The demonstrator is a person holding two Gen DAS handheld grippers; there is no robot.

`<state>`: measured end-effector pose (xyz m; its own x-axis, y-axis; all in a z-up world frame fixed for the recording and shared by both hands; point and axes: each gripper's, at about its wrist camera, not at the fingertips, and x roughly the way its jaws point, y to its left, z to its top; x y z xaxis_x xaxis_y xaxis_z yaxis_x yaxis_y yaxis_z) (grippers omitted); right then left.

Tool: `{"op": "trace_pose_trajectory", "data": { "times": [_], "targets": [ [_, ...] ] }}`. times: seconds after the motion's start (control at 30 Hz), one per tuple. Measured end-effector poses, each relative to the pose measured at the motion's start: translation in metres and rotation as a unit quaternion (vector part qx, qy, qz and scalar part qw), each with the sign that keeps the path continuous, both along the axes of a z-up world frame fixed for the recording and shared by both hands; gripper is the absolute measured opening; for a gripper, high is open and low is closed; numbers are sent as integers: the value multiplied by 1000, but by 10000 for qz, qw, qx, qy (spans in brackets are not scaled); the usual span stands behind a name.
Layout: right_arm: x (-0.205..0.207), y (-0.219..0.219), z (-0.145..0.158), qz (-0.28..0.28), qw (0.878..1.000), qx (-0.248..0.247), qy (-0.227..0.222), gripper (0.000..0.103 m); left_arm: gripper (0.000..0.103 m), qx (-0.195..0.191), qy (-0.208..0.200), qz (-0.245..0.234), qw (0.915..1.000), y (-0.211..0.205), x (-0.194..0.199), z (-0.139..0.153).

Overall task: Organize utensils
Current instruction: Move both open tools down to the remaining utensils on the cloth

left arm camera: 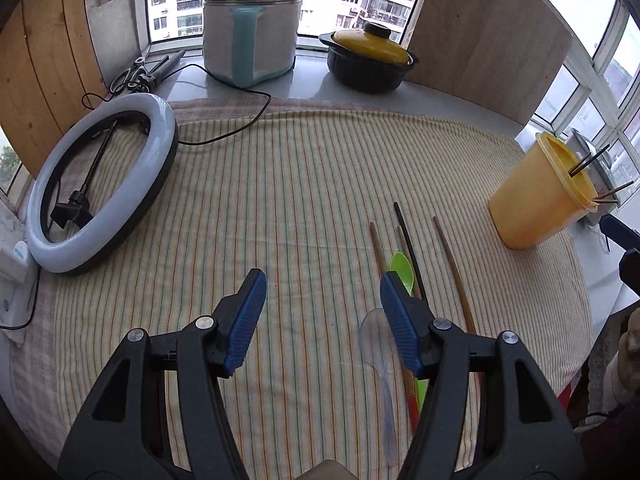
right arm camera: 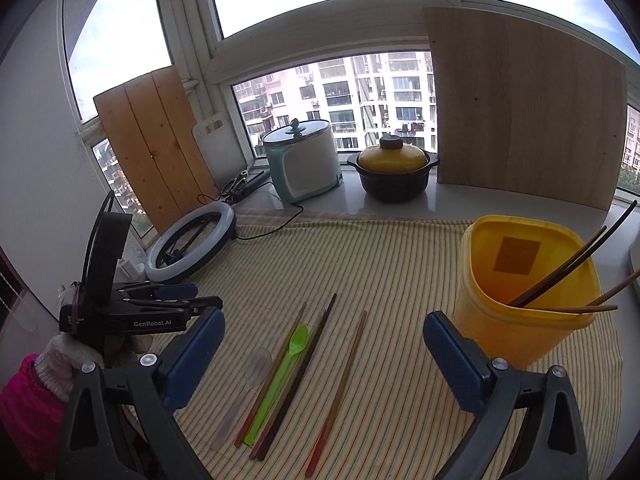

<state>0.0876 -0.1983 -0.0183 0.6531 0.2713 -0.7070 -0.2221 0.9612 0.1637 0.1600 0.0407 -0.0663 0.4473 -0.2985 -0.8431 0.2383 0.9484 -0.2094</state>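
A yellow plastic holder (right arm camera: 520, 280) stands at the right on the striped cloth and holds several chopsticks (right arm camera: 568, 272); it also shows in the left wrist view (left arm camera: 538, 196). On the cloth lie a green spoon (right arm camera: 282, 376), a clear spoon (right arm camera: 248, 384) and several loose chopsticks (right arm camera: 340, 392). In the left wrist view the green spoon (left arm camera: 402, 266), clear spoon (left arm camera: 378, 364) and a chopstick (left arm camera: 454, 272) lie by my right finger. My left gripper (left arm camera: 322, 298) is open and empty above the cloth. My right gripper (right arm camera: 324, 340) is open and empty above the utensils.
A ring light (left arm camera: 100, 184) lies at the left of the striped cloth (left arm camera: 280, 200). A rice cooker (left arm camera: 252, 36) and a yellow-lidded pot (left arm camera: 370, 58) stand on the sill. Wooden boards (right arm camera: 524, 108) lean against the window. A cable (left arm camera: 240, 124) crosses the cloth's far edge.
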Motion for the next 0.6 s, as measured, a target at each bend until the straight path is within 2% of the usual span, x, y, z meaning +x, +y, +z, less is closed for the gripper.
{"op": "trace_pose_trajectory", "data": {
  "times": [0.13,0.33,0.47,0.6],
  "targets": [
    [11,8,-31,67,9982,-116,579,81,60,-276,259,-96,9992,-1,-4,-14],
    [27,5,-69,98,9903,23,1384,64,42,-496,661,-337,9960,-9,-9,-34],
    [38,2,-85,43,9849,129,1729,51,35,-685,901,-381,9928,-9,-11,-48],
    [51,5,-99,-25,9787,184,2046,39,34,-721,1010,-514,9909,-15,-13,-56]
  ]
}}
